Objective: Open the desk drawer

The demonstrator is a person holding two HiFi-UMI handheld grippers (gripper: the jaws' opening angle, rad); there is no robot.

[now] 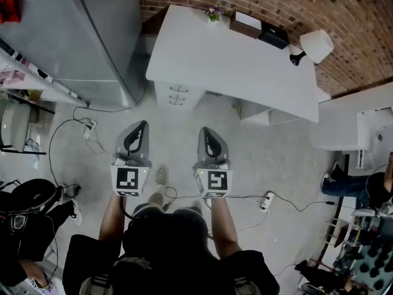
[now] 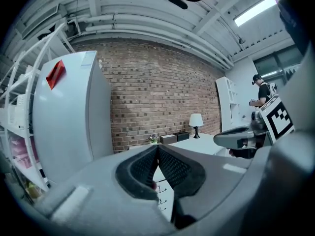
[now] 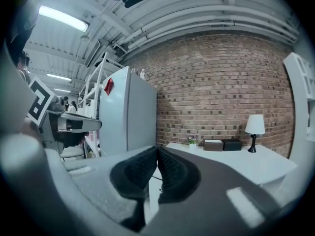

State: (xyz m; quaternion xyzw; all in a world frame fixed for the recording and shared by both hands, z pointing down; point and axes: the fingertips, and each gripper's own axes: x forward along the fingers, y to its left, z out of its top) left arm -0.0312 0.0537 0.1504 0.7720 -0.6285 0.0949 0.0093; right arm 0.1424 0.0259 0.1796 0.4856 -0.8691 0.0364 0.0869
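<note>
Standing on a concrete floor, a person holds two grippers out side by side, both aimed at a white desk set against a brick wall. The left gripper and the right gripper each have their jaws pressed fully together, with nothing held between them. The drawer stack sits under the desk's left end, well apart from both grippers. It lies ahead, between their two lines of aim, so neither hand looks clearly nearer. Three handles run level across the drawer fronts, one above another. The jaws would have to open before they could take a handle. A tall grey fridge stands just left of the stack, leaving little room on that side. The desktop edge overhangs the drawers from above. Open floor lies between the grippers and the drawers, giving room to pull a drawer out. A power strip and its cables lie on the floor off to the left
</note>
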